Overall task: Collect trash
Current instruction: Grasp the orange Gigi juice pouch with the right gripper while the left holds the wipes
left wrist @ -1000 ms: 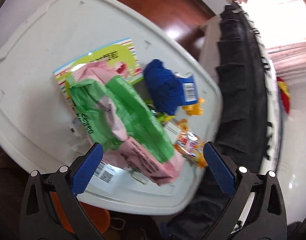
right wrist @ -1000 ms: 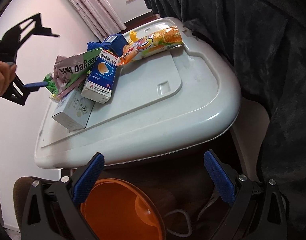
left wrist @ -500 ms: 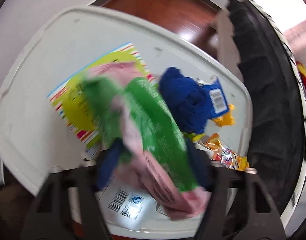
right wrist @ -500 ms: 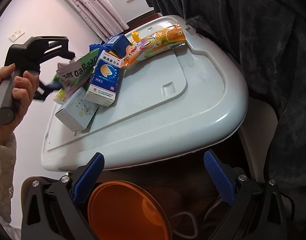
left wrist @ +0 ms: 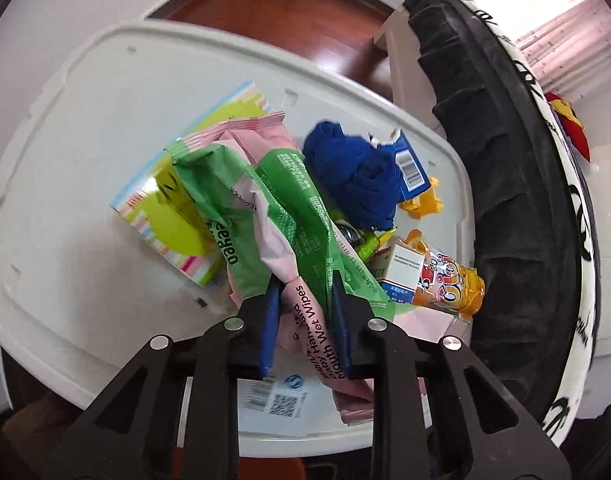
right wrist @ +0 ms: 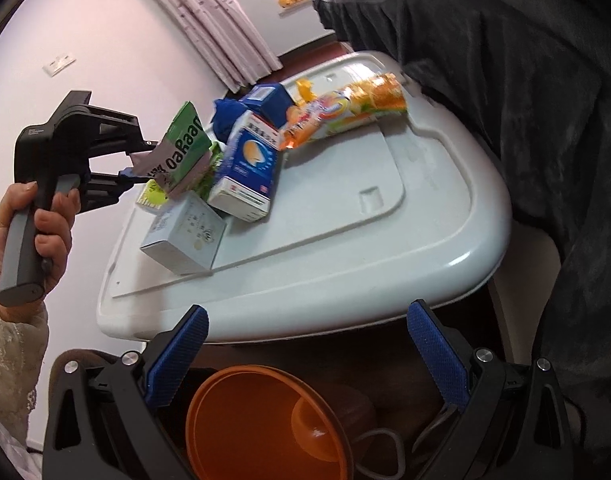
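A crumpled green-and-pink wet wipes pack point(left wrist: 281, 200) lies on top of a trash pile on a white plastic lid point(left wrist: 65, 160). My left gripper point(left wrist: 305, 280) is closing, its blue pads pressing the pack's near end. The right wrist view shows the same left gripper point(right wrist: 139, 160) pinching the pack point(right wrist: 185, 140). The pile also holds a blue crumpled bag point(left wrist: 353, 168), an orange snack wrapper point(right wrist: 345, 108), a blue-and-white box point(right wrist: 249, 168), a pale box point(right wrist: 185, 236) and a striped packet point(left wrist: 165, 208). My right gripper point(right wrist: 305, 312) hangs open and empty over an orange bin point(right wrist: 265, 420).
A dark cloth point(right wrist: 505, 80) drapes along the right of the lid point(right wrist: 345, 240). The orange bin sits on the floor below the lid's near edge, with a grey cable point(right wrist: 381, 440) beside it. A pale wall and curtain point(right wrist: 225, 20) stand behind.
My left gripper went from wide open to closed on the wet wipes pack, moving in over the pile. The pack's near end is now bunched between the pads. My right gripper stayed put.
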The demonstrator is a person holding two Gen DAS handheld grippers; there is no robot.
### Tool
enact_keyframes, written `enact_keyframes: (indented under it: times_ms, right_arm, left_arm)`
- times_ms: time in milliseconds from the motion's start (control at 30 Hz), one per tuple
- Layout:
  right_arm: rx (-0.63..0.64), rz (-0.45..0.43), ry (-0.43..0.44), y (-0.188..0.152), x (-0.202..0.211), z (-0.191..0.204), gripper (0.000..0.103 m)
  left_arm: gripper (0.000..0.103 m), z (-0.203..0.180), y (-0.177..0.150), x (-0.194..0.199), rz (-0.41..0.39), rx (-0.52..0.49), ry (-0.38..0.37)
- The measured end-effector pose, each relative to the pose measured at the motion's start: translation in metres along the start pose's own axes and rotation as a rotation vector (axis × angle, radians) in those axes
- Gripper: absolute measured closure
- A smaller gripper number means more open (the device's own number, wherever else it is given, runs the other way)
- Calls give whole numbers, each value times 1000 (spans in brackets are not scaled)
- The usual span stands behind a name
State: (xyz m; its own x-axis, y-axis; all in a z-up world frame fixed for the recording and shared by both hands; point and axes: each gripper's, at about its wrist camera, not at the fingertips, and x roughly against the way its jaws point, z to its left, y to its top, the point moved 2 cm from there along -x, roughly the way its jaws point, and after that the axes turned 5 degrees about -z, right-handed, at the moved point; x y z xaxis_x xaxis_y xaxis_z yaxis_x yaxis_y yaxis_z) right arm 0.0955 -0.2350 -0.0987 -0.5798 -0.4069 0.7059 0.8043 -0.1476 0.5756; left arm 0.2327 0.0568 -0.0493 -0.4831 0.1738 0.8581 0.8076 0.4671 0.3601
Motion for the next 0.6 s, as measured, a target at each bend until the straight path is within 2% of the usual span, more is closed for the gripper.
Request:
enact_keyframes:
  times_ms: [133,267,367,433,467,600]
  right_arm:
    - [3,-51,21,14,15,2,5]
    - [62,-87,36,46,26,7,5]
    - [150,-57,115,79,24,14,5]
    - [72,29,191,108,12,9,5]
    - [16,42,192,116,10,5,5]
    - [-315,40,68,156,-17,-17,5]
  left_arm:
    - [81,-2,1,20,-73,-58,13]
    - [81,-6,-2,40,-157,-137,32]
    - [81,-5,-8,53,-203,-193,29]
    - [81,-3,-13,60,-230,-226,33]
    - [81,0,-16,63,-240,-240,37]
    - [81,13,-21,72,-269,-253,40]
